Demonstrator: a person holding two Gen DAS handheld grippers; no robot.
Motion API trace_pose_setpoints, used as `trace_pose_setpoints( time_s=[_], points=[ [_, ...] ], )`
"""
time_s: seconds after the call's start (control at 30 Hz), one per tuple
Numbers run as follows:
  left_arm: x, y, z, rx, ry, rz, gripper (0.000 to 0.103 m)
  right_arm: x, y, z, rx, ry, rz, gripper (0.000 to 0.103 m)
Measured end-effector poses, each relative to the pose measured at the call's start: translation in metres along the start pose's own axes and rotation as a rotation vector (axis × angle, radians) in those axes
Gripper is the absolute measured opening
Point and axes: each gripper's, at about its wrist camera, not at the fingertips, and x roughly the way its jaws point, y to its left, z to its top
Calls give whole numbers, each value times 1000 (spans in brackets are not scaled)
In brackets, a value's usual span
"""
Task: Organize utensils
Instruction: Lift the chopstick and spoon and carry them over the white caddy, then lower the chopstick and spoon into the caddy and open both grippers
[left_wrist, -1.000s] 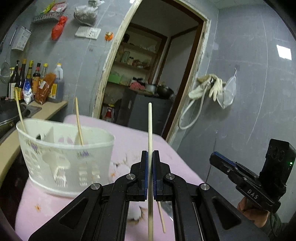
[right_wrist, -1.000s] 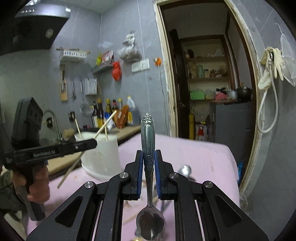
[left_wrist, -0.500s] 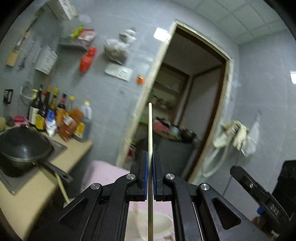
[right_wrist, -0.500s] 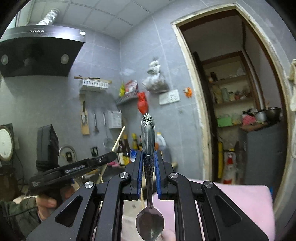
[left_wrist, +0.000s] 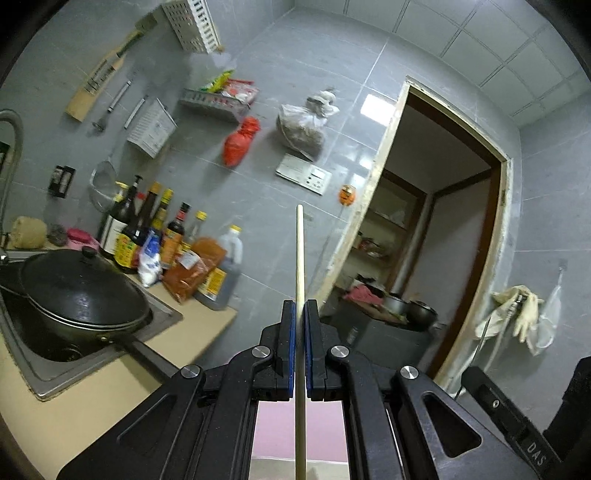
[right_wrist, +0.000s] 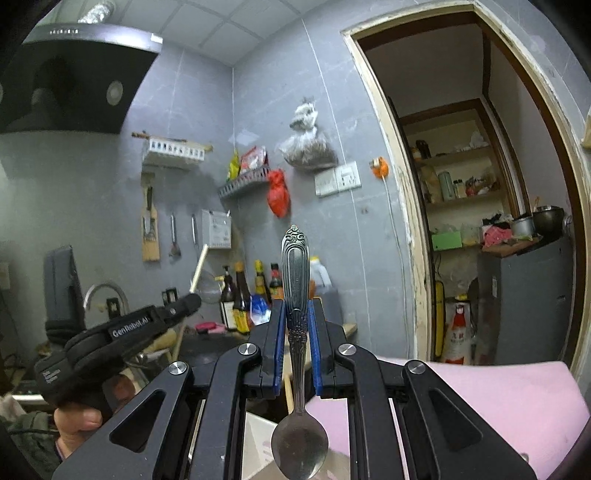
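The left gripper (left_wrist: 300, 317) has its fingers pinched tight on a pale wooden chopstick (left_wrist: 300, 258), which stands upright between the blue pads, its tip raised against the grey tiled wall. The right gripper (right_wrist: 296, 317) clamps narrowly on the ornate handle of a metal spoon (right_wrist: 297, 369), bowl hanging down toward the camera. Ahead of the left gripper, a black wok (left_wrist: 81, 291) sits in the sink beside a crowd of sauce bottles (left_wrist: 155, 229) on the tabletop (left_wrist: 92, 398). A pink cloth (right_wrist: 498, 402) shows low beneath the right gripper, beside the open doorway (right_wrist: 480, 221). The person's left hand (right_wrist: 77, 421) grips its handle at the lower left of the right view.
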Motion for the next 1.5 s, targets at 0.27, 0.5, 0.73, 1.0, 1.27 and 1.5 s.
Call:
trace_pose_setpoints(
  time_s=[0.27,0.5,0.73,1.0,1.27,1.5],
  points=[
    [-4,-11,-22,67,-57,41,2,0,3,-20,-38,43,-15,10],
    [-5,-26,-42,144,-39,33,2,0,1,-27,-40,76,-7,10],
    [-13,-33,-65,233,46,17,3,-4,-3,-33,-33,132,17,11],
    [-19,-36,-71,248,208,-31,25,-20,-7,-27,-19,163,38,26],
    [-50,-62,-56,220,213,-70,67,-64,-24,0,-10,112,-1,64],
    [-70,-108,-54,269,199,-97,94,-111,-41,19,-46,61,-76,89]
  ],
)
